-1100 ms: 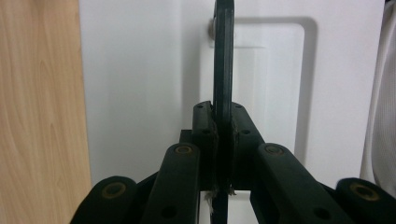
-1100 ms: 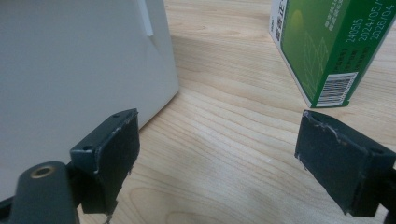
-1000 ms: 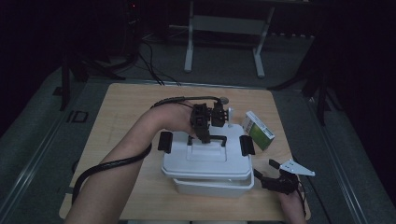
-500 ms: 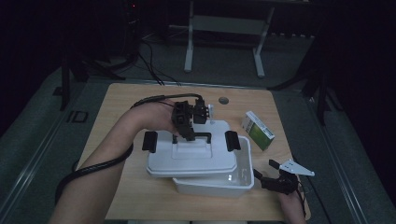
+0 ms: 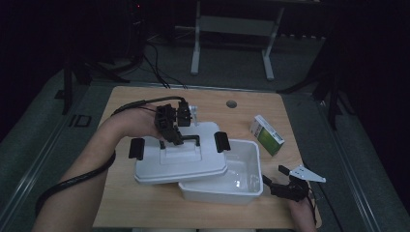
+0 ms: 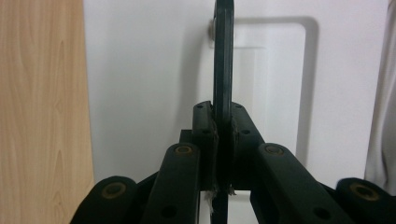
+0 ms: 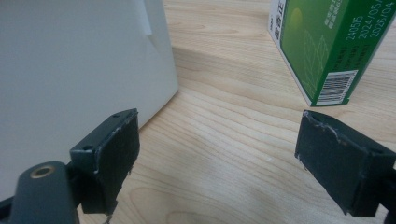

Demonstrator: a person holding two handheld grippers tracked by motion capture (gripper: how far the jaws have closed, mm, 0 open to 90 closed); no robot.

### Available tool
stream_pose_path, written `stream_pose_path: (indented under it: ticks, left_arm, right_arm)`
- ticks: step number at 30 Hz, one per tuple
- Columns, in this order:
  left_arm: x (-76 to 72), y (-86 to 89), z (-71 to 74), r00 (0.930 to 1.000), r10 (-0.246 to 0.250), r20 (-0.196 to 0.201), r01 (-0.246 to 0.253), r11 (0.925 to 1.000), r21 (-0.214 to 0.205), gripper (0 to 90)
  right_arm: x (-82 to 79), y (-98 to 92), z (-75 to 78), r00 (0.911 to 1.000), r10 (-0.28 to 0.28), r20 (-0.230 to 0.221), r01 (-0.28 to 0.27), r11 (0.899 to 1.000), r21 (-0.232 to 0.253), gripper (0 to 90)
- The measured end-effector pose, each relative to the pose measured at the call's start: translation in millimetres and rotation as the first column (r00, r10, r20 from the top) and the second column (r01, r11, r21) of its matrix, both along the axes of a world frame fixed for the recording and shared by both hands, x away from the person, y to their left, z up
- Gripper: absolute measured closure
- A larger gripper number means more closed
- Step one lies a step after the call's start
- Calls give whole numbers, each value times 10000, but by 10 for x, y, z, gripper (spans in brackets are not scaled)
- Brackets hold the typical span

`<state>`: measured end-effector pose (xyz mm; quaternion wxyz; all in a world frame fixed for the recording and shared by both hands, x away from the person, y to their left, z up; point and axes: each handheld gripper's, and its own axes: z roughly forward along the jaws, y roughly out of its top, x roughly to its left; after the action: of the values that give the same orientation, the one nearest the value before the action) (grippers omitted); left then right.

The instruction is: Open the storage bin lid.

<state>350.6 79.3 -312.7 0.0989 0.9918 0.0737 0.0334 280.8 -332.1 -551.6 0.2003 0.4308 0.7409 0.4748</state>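
The left tool (image 5: 175, 137) is clamping the black handle (image 6: 223, 60) of the white lid (image 5: 179, 162) — the lid is sitting askew over the left part of the open white bin (image 5: 241, 166). The right tool (image 7: 219, 158) is resting wide open on the worktop (image 5: 145, 208), beside the bin's corner — near a green box (image 5: 267, 135).

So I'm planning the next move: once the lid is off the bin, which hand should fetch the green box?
Right. The right gripper is open and empty, facing the green box; the left gripper is clamped on the lid's handle.
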Motion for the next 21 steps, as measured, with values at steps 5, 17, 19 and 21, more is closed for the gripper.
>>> stream_pose_path:
  ticks: [5,17,19,21]
  left_arm:
    - [-29,187,5,9995,319,36,-318,9994,-166,842]
    - [-111,648,-16,9923,1235,7,-1235,9923,-2,842]
    - [-123,715,-23,9904,1380,5,-1380,9904,-68,841]
    - [-138,773,-35,9885,1510,17,-1510,9885,-111,842]
  right_arm:
    - [-1,13,-3,10000,35,-5,-35,10000,-89,135]
    - [2,12,-3,10000,-20,11,20,9999,-119,135]
    - [1,6,0,10000,-91,-11,91,10000,-26,135]
    - [4,1,2,9999,-100,-25,100,10000,4,135]
